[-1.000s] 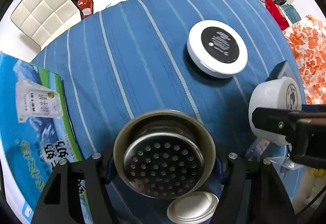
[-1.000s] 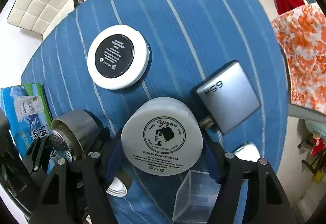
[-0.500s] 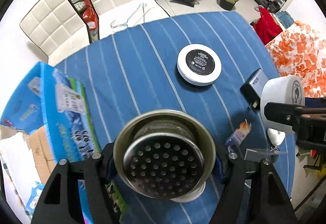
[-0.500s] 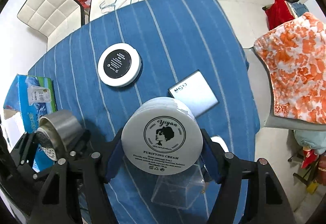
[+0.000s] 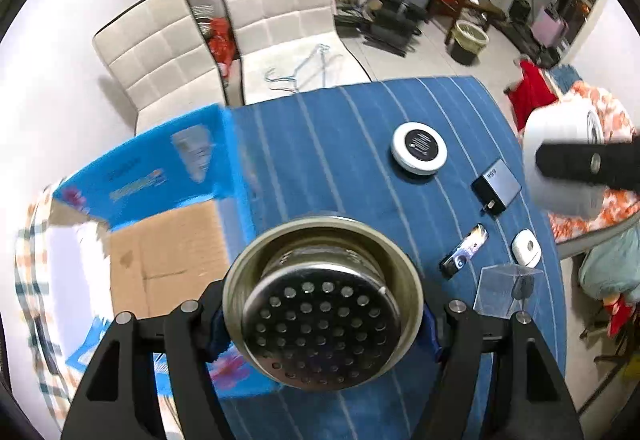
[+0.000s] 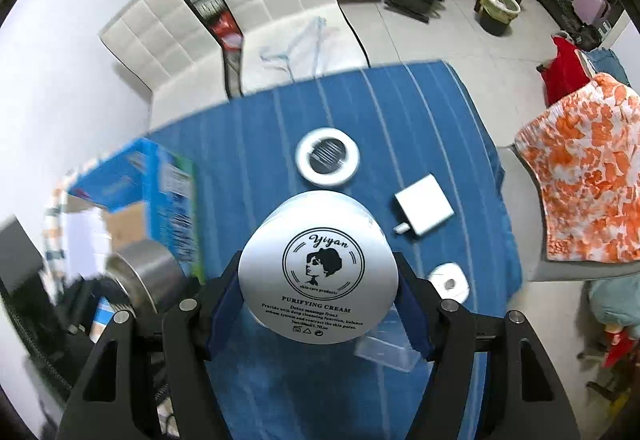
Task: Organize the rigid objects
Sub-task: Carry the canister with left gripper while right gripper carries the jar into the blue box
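Your left gripper (image 5: 324, 324): jaws clamped on perforated steel strainer cup (image 5: 323, 322). Your right gripper (image 6: 320, 300): jaws clamped on round white cream jar (image 6: 319, 267).

Change since a second ago: both loads lifted high off blue striped desk (image 5: 320, 168); open cardboard box (image 5: 168, 248) now exposed at 9 o'clock.

Meaning: pickup likely done, carry toward box likely under way.

Left on desk: round white-rimmed compact (image 5: 419, 147), grey charger (image 5: 496, 187).

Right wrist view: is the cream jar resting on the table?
No, the cream jar is clamped between the right gripper fingers, held up above the blue striped tablecloth.
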{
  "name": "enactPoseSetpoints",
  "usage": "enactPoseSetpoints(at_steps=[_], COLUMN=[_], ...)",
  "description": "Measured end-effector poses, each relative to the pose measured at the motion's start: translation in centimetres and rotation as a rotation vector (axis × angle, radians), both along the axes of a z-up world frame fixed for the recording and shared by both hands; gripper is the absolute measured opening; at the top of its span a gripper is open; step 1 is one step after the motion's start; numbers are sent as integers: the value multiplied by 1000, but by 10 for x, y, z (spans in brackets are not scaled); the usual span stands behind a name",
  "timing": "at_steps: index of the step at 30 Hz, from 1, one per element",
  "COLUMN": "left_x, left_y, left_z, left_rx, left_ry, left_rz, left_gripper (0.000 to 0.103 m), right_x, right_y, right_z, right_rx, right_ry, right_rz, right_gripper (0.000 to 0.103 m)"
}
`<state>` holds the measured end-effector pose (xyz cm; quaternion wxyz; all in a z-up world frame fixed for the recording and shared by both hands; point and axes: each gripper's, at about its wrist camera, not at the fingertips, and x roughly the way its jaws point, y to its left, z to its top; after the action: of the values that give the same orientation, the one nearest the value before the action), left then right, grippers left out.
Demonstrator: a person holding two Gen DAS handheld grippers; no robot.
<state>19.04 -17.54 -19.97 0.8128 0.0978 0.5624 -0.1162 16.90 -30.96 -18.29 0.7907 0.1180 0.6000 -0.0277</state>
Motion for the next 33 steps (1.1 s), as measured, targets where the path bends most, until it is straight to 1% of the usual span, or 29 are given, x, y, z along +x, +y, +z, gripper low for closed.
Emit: enactPoseSetpoints(at_steps=[2, 4, 6, 8, 12, 18, 21, 24, 26, 28, 30, 31, 33], left_x=[-4, -7, -11, -13, -8, 4, 13, 29, 43, 59, 74, 81, 91], left_y=[22, 50, 76, 101, 150, 206, 224, 248, 260, 269, 272, 274, 277], left_z=[10, 22, 35, 48, 65, 72, 67, 52, 35, 11, -13, -27, -48], left_rx=[-39, -61, -62, -48, -25, -25, -34, -68, -89, -106, -106, -104, -87], left_ry=[0, -10, -33, -62, -106, -137, -133, -92, -57, -14, 31, 52, 74], left_rz=[35, 66, 86, 103, 147, 191, 196, 206, 212, 212, 212, 206, 203], left_gripper=[69, 69, 69, 69, 69, 69, 69, 69, 69, 69, 69, 69, 67], right_x=[-2, -2, -5, -7, -5, 2, 8, 19, 33, 50, 67, 79, 97], right_y=[13, 26, 47, 69, 120, 199, 234, 258, 272, 286, 296, 303, 309], right_z=[16, 25, 32, 34, 30, 14, 4, -9, -23, -41, -62, -79, -104], right_rx=[-10, -18, -30, -27, -18, 9, 11, 5, 8, 13, 7, 4, 13], right_ry=[-31, -44, -49, -50, -52, -32, -16, -7, 4, 20, 41, 65, 110], right_rz=[-6, -2, 14, 26, 65, 116, 145, 159, 164, 168, 172, 172, 168], right_gripper=[71, 71, 71, 71, 71, 71, 71, 71, 71, 71, 71, 71, 71])
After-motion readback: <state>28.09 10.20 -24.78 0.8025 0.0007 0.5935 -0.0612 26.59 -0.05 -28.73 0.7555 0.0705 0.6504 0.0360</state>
